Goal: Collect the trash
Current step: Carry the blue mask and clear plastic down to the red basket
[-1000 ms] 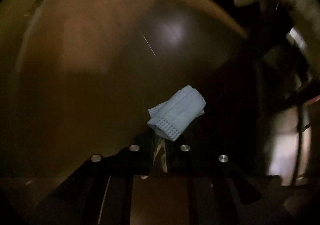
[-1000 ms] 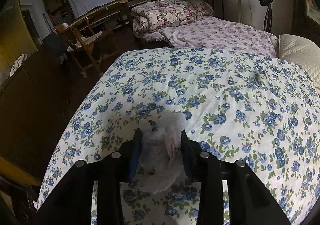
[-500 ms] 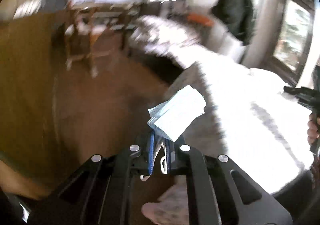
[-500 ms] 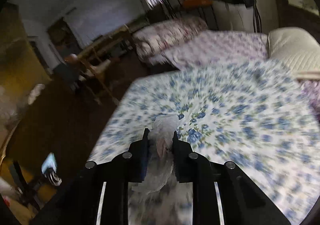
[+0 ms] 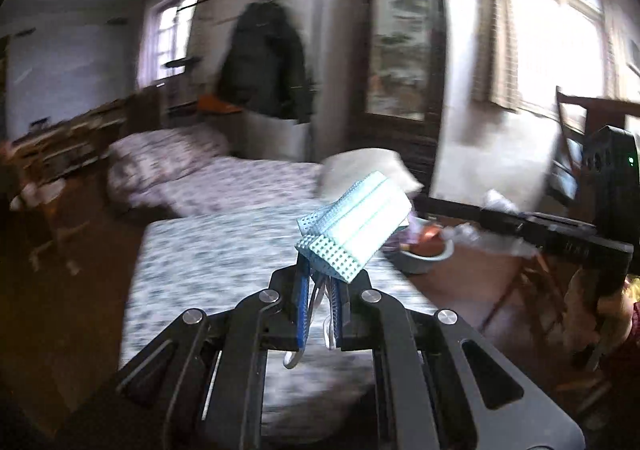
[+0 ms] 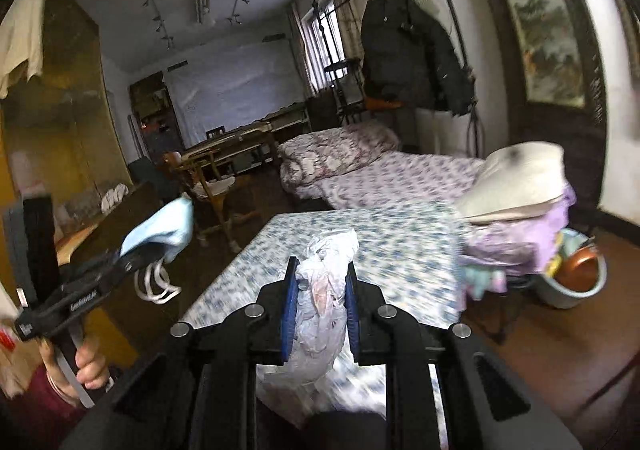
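Left wrist view is showing the left gripper (image 5: 320,304) pinching a blue face mask (image 5: 356,228) tight, and the mask is sticking up over the flowery bed (image 5: 208,250). Right wrist view is showing the right gripper (image 6: 319,304) squeezing a crumpled white plastic bag (image 6: 326,282), also above the bed. A dark coat (image 6: 408,54) is hanging by the wall.

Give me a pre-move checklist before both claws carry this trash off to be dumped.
1. Left claw shut on mask: ok.
2. Mask loops dangle free, snagged on nothing: ok.
3. Right claw shut on plastic wrap: ok.
4. Both loads lifted clear of bed: ok.
5. Claws apart, not touching: ok.
6. Trash bin in sight: not ok, none visible.
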`<state>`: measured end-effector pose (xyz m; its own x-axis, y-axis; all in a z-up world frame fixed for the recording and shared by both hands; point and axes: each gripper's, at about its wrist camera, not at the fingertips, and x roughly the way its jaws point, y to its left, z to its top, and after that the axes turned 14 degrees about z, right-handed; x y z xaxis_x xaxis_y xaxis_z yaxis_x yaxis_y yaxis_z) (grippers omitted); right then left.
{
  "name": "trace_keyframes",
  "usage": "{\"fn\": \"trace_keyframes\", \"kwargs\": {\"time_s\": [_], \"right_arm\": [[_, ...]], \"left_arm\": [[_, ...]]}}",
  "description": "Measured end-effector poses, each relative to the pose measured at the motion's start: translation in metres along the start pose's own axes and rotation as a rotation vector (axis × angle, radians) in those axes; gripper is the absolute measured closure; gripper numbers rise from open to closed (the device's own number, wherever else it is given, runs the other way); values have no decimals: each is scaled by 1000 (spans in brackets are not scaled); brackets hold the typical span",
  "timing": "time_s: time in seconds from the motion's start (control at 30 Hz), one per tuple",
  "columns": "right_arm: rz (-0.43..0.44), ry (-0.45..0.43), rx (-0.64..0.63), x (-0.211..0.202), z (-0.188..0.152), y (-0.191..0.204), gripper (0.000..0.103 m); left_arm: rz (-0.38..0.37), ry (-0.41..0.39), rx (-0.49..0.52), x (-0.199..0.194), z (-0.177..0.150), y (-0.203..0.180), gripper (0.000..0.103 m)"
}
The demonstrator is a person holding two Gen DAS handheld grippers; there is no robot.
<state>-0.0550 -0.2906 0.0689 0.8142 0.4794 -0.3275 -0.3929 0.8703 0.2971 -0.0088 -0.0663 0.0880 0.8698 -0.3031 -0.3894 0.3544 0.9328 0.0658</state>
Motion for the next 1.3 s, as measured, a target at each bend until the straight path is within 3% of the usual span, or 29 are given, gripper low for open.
{"fn": "trace_keyframes", "kwargs": {"time_s": [0.2, 0.43, 0.63, 0.93, 1.3], "right_arm": [[-115, -50, -9, -81, -36, -14, 82], [-233, -12, 27, -114, -73, -39, 81], [-263, 60, 153, -107, -109, -80, 81], [-273, 172, 331, -84, -169, -132, 81], [-285, 337, 511, -62, -270, -179, 79]], "left_arm": [[-133, -14, 86, -21, -1, -104, 92], [-113, -5, 190, -7, -20, -147, 92], [-133, 56, 248, 31, -43, -168, 92], [-237, 242, 296, 101, -87, -213, 92], [-306, 436, 382, 150, -150, -258, 92]]}}
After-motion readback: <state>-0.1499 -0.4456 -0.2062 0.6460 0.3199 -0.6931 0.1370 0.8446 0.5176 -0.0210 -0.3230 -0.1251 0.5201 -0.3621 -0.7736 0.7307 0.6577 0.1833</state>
